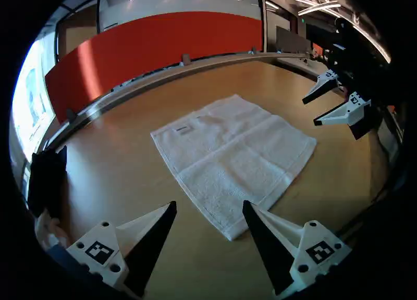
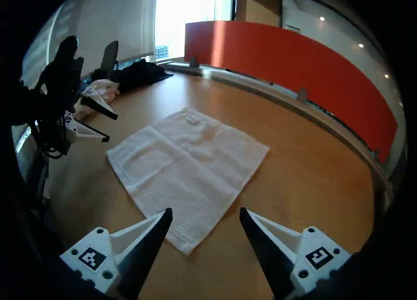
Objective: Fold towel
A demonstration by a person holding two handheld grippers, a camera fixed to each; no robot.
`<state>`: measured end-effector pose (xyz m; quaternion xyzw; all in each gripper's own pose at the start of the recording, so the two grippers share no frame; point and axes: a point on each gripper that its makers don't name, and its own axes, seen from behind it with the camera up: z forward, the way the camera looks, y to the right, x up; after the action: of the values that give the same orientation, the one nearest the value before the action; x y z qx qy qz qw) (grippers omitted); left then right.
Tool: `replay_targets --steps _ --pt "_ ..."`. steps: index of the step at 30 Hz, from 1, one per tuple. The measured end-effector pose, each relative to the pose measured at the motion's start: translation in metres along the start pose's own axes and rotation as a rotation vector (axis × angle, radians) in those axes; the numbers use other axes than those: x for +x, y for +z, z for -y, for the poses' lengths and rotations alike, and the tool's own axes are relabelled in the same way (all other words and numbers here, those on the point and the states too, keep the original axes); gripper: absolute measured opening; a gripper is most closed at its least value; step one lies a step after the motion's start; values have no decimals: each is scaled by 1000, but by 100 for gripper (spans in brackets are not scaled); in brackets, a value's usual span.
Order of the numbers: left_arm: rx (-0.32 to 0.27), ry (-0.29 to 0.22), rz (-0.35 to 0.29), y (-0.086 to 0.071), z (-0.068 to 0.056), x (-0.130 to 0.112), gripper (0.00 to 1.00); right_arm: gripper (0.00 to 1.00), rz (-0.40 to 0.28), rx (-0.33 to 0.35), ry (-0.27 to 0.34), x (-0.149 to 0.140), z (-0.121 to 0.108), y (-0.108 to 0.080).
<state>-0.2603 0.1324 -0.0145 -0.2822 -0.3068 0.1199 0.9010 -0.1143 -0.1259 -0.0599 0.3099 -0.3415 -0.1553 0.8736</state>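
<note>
A white towel [image 1: 234, 154] lies spread flat on the wooden table [image 1: 130, 159], a small label near its far edge. My left gripper [image 1: 209, 208] hovers open just above the towel's near corner, nothing between its fingers. Farther off at the right, the right gripper [image 1: 311, 111] is seen in the left gripper view, open and above the table beside the towel. In the right gripper view the same towel [image 2: 187, 169] lies ahead, and my right gripper [image 2: 204, 212] is open over its near corner. The left gripper [image 2: 109, 127] appears at the left, open, held by a dark-sleeved hand.
A long orange partition [image 1: 156, 44] [image 2: 292, 60] runs along the table's far edge with a metal rail. Dark cloth and a pale bundle [image 2: 130, 75] lie at the table's end near a chair. A dark object [image 1: 47, 180] sits at the left edge.
</note>
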Motion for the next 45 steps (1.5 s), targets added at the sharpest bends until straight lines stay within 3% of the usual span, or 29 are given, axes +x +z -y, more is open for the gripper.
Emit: replay_targets --steps 6,14,26,33,45 --pt "-28 5 56 14 -7 -21 94 100 55 25 -24 -23 7 9" --pt "-62 30 105 21 -19 -38 94 100 112 47 -53 -46 11 12" --pt "-80 39 129 25 -26 -45 92 93 143 82 -56 -58 16 17" --pt "-94 10 130 25 -28 -47 85 81 142 103 -46 -59 19 16" --pt "-108 23 139 26 -36 -46 61 42 145 112 -47 -58 18 17"
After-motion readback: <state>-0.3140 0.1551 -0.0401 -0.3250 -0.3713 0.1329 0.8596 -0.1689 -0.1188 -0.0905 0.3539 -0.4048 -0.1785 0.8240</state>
